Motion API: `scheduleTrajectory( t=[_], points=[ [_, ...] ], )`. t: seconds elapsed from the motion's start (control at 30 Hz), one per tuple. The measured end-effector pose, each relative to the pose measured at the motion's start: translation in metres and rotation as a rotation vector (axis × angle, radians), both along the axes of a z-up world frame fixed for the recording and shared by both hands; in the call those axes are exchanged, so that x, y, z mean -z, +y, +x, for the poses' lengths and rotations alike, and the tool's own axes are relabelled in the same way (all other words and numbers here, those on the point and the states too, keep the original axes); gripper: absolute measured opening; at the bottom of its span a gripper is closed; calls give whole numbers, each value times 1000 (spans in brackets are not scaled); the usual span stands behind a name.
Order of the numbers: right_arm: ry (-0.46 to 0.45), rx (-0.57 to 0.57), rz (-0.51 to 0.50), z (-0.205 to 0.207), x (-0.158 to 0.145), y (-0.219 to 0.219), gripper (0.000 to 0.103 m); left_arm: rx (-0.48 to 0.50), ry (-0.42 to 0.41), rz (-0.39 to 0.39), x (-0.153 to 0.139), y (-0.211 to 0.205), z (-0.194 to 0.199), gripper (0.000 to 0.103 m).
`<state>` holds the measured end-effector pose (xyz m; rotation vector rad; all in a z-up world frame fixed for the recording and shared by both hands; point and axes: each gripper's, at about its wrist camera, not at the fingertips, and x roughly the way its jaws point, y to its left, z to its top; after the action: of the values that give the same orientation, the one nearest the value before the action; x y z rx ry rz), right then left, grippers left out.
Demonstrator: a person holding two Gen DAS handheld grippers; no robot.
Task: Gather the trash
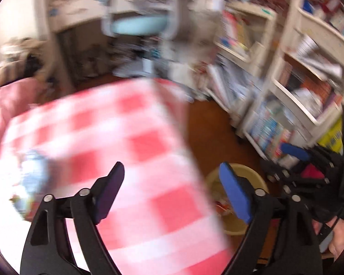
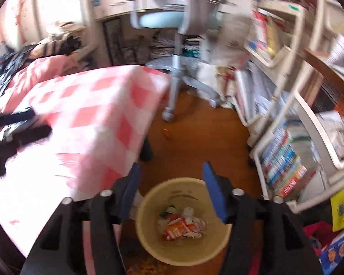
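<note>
Directly beneath right tongs (image 2: 172, 188), open and empty: yellow bin (image 2: 183, 249) with wrappers (image 2: 183, 226) inside. Left tongs (image 1: 172, 192) also open, empty; blurred blue-white trash (image 1: 32, 176) at 9 o'clock on checkered table (image 1: 137, 137), nearer left.

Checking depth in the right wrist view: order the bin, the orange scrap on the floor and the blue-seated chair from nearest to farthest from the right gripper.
1. Bin, directly under the right gripper.
2. Orange scrap, on the floor ahead.
3. Chair, at the back by the desk.
</note>
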<state>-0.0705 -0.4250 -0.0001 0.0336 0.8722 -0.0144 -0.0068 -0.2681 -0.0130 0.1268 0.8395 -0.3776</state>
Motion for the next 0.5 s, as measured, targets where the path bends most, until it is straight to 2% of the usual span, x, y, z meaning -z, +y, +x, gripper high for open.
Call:
scheduleTrajectory(
  t=[0.07, 0.13, 0.27, 0.37, 0.5],
  points=[
    [-11, -80, -14, 2, -3, 24, 66, -98, -50, 12, -11, 40, 3, 91],
    [-16, -151, -30, 4, -4, 48, 72, -203, -81, 26, -18, 79, 5, 94],
    [-15, -289, -59, 8, -7, 102, 79, -367, -66, 13, -24, 152, 16, 96],
    [-11, -372, -106, 10, -7, 140, 85, -433, -47, -32, -31, 195, 19, 96],
    [-9, -432, -159, 11, -8, 177, 89, -435, -83, -56, -44, 227, 13, 96]
  ],
)
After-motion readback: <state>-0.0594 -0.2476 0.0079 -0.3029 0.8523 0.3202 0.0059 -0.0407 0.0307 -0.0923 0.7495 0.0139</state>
